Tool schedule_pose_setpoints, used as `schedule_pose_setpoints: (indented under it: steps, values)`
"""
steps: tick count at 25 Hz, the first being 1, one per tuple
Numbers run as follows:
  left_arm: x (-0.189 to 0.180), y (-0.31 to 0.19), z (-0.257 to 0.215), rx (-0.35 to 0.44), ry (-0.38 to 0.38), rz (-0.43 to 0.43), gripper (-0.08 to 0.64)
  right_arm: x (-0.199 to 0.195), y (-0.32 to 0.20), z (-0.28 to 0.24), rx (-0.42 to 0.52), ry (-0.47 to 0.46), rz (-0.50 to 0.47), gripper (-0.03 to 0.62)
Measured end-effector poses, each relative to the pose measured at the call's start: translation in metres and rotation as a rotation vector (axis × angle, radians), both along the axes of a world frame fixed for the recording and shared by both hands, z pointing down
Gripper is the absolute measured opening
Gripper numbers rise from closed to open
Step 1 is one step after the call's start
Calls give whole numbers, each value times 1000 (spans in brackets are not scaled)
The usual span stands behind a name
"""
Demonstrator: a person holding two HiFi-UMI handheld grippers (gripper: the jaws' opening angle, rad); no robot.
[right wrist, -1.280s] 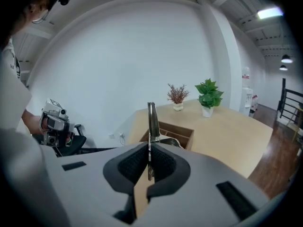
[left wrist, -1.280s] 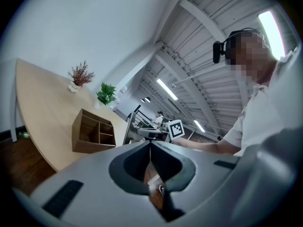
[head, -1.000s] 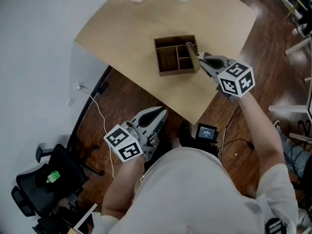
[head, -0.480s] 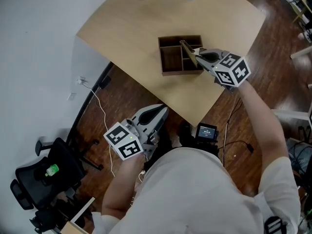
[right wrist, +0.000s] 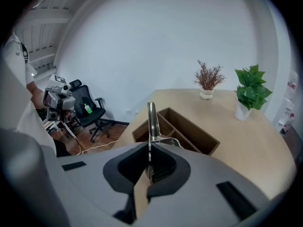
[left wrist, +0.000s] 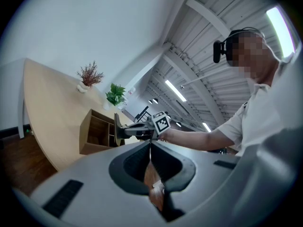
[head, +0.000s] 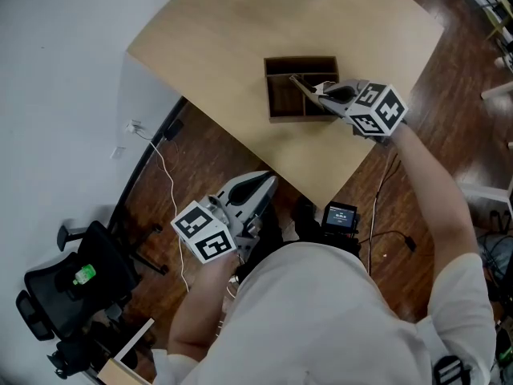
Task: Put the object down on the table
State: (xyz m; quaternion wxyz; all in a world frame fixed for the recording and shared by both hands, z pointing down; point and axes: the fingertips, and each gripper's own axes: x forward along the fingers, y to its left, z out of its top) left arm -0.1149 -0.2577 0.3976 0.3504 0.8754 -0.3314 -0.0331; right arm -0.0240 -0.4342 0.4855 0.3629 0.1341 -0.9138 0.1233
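In the upper right of the head view, the right gripper point(head: 322, 91) was clamped on a slim metal utensil point(head: 301, 84), probably a spoon. Its handle stuck out over the wooden compartment tray point(head: 298, 118) on the table point(head: 216, 46). In the right gripper view the utensil's broader end sat pinched between the jaws, and the handle rose above the tray's dividers, apparently touching nothing. The left gripper point(head: 258, 189), at lower centre beyond the table's edge, had its jaws pressed together on nothing. As I judged it, the putting-down was not yet done: lowering and release remained.
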Motion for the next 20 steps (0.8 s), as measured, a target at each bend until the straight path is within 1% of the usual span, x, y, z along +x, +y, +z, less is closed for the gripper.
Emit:
schedule_pose_setpoints:
  steps: [7, 14, 20]
  values:
    - [-1, 3, 3, -14, 1, 4, 2, 2, 2, 22, -13, 58, -17, 8]
    - [-1, 6, 5, -25, -1, 11, 2, 2, 3, 40, 10, 157, -63, 8]
    - [-1, 10, 5, -29, 1, 17, 2, 0, 3, 40, -1, 157, -67, 8]
